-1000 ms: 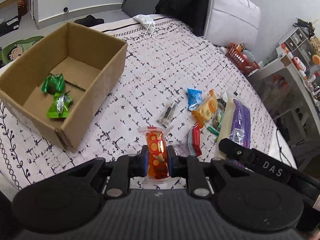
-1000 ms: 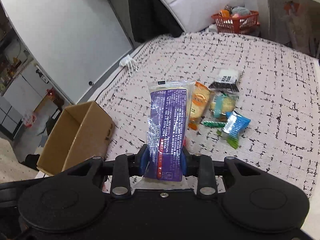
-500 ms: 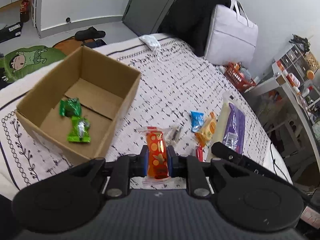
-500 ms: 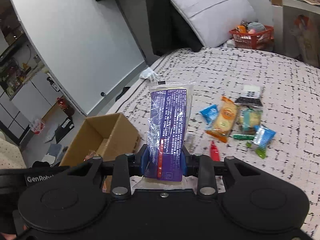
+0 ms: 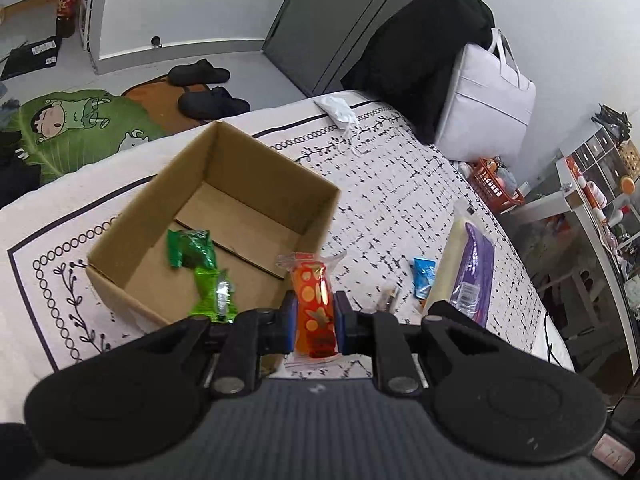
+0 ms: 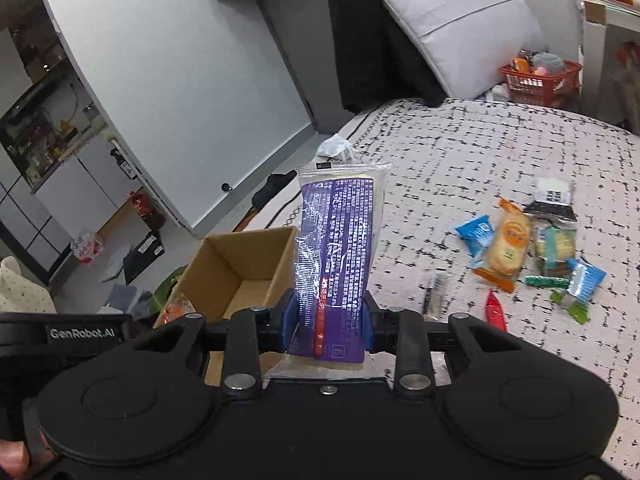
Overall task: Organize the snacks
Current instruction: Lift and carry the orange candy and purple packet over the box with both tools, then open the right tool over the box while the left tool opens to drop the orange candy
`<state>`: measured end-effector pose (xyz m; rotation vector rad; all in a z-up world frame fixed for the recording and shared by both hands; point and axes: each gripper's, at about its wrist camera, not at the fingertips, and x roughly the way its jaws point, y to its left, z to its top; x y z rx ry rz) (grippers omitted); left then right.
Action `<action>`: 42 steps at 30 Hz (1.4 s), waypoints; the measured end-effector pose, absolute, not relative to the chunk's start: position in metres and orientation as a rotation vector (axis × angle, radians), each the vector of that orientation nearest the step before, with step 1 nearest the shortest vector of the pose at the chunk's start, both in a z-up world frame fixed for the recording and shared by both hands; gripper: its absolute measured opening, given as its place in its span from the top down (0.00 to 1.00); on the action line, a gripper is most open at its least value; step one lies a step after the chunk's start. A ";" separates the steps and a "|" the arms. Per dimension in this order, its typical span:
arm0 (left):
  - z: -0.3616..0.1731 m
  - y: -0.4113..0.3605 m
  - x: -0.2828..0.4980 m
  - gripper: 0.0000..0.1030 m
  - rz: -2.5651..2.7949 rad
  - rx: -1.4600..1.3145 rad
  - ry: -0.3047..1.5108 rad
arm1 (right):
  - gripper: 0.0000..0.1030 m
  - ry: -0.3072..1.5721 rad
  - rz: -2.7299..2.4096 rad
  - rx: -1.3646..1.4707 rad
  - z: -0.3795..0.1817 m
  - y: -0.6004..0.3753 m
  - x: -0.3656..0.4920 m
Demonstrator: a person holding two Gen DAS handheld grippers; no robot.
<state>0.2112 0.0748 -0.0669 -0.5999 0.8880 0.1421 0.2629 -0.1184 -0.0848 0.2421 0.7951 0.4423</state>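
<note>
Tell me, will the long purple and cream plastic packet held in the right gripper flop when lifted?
Probably not: the long purple and cream plastic packet stands upright above the right gripper, so it seems fairly stiff. Its glossy film may slip.

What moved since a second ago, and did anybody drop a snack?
Nothing was dropped. Both grippers travelled toward the cardboard box, away from the loose snacks on the bed. The left gripper is still shut on the orange snack packet, now near the box's edge. The right gripper still grips the purple snack pack. The two green packets stayed in the box.
</note>
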 end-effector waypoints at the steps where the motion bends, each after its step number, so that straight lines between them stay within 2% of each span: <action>1: -0.068 0.078 0.211 0.83 0.145 -0.601 0.890 | 0.70 0.794 0.444 0.246 -0.084 -0.116 0.263; 16: -0.082 0.132 0.213 0.83 0.192 -0.627 0.908 | 0.70 0.839 0.535 0.198 -0.089 -0.052 0.258; 29: -0.076 0.148 0.207 0.77 0.236 -0.604 0.915 | 0.68 0.864 0.566 0.196 -0.102 -0.027 0.262; 30: -0.074 0.148 0.206 0.75 0.238 -0.605 0.914 | 0.67 0.864 0.565 0.195 -0.104 -0.026 0.262; 32: -0.074 0.149 0.203 0.72 0.243 -0.611 0.915 | 0.53 0.858 0.553 0.200 -0.106 -0.028 0.263; 36: -0.071 0.145 0.198 0.57 0.241 -0.612 0.933 | 0.50 0.853 0.540 0.208 -0.103 -0.036 0.258; 39: -0.066 0.140 0.194 0.50 0.245 -0.603 0.935 | 0.47 0.846 0.526 0.195 -0.095 -0.041 0.253; 41: -0.063 0.137 0.192 0.41 0.249 -0.597 0.930 | 0.38 0.841 0.521 0.193 -0.091 -0.045 0.251; 42: -0.061 0.135 0.190 0.36 0.249 -0.593 0.926 | 0.37 0.833 0.515 0.191 -0.088 -0.048 0.248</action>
